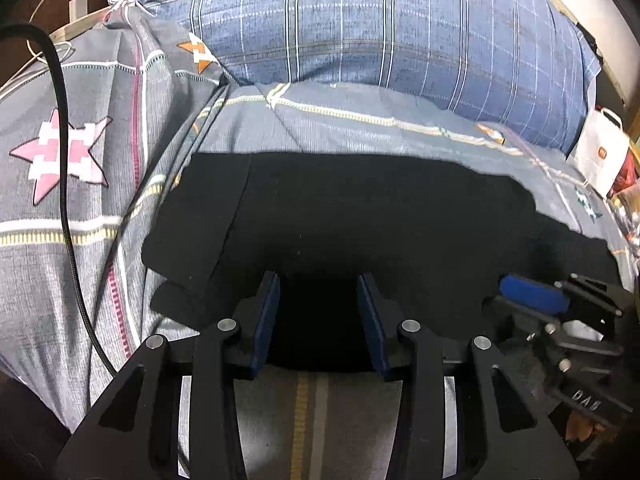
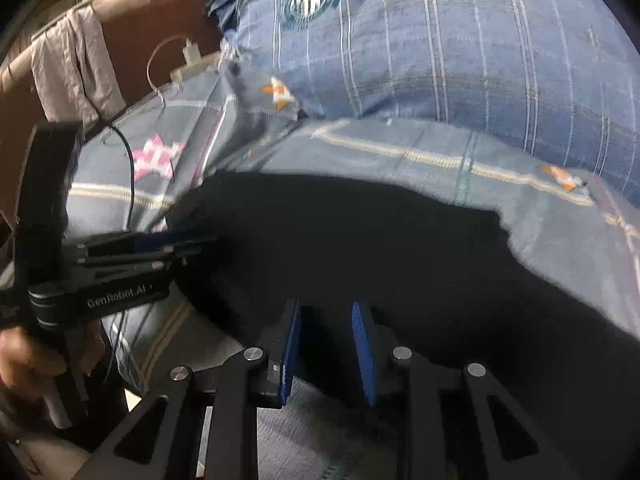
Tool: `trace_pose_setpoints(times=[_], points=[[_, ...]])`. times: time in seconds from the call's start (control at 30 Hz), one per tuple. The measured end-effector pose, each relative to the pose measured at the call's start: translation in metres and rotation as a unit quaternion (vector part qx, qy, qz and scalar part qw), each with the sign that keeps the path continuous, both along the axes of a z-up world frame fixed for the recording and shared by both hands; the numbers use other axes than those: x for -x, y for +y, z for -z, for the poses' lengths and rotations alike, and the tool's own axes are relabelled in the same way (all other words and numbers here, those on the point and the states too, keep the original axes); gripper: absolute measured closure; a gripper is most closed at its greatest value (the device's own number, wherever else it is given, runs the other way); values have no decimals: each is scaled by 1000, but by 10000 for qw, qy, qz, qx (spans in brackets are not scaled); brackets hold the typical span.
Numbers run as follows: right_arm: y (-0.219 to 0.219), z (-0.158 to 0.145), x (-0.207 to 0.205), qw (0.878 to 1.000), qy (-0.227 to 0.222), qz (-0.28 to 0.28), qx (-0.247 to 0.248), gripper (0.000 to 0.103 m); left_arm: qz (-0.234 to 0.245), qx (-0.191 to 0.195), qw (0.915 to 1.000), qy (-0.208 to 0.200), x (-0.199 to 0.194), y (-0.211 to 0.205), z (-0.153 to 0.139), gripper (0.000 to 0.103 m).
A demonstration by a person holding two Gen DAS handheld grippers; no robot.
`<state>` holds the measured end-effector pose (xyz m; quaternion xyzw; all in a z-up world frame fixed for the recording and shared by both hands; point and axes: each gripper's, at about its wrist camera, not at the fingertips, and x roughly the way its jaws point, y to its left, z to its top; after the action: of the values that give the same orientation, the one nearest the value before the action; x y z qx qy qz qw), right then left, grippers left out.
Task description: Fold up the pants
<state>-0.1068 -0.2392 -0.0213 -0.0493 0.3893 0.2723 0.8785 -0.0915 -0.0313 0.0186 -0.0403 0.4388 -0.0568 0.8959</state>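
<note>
matt black cloth pants (image 1: 360,216); woven plaid bedsheet (image 1: 340,124); ribbed blue pads (image 2: 362,348) on the hand-held gripper

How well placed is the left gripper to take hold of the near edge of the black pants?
Probably yes. The left gripper has open jaws right at the near edge of the black pants, with nothing between them. The right gripper is off to its side, not blocking.

My left gripper (image 1: 318,320) and right gripper (image 2: 326,350) are black linkages with silver pivot screws and blue finger pads (image 1: 264,320). White "GenRobot.AI" lettering marks the left one's body, gripped by my bare hand (image 2: 28,360).
</note>
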Motion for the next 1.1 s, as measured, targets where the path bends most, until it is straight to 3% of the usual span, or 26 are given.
trace_pose_setpoints(times=[0.27,0.47,1.1], points=[[-7,-8,11,9999,46,3,-144,74,-58,106,9998,-156,10,6,-7,63],[-6,-15,5,9993,78,95,-366,71,-234,-212,9991,-291,11,12,-11,63],[19,-5,12,9996,223,-125,-84,69,-278,-361,9977,-501,19,16,-19,63]])
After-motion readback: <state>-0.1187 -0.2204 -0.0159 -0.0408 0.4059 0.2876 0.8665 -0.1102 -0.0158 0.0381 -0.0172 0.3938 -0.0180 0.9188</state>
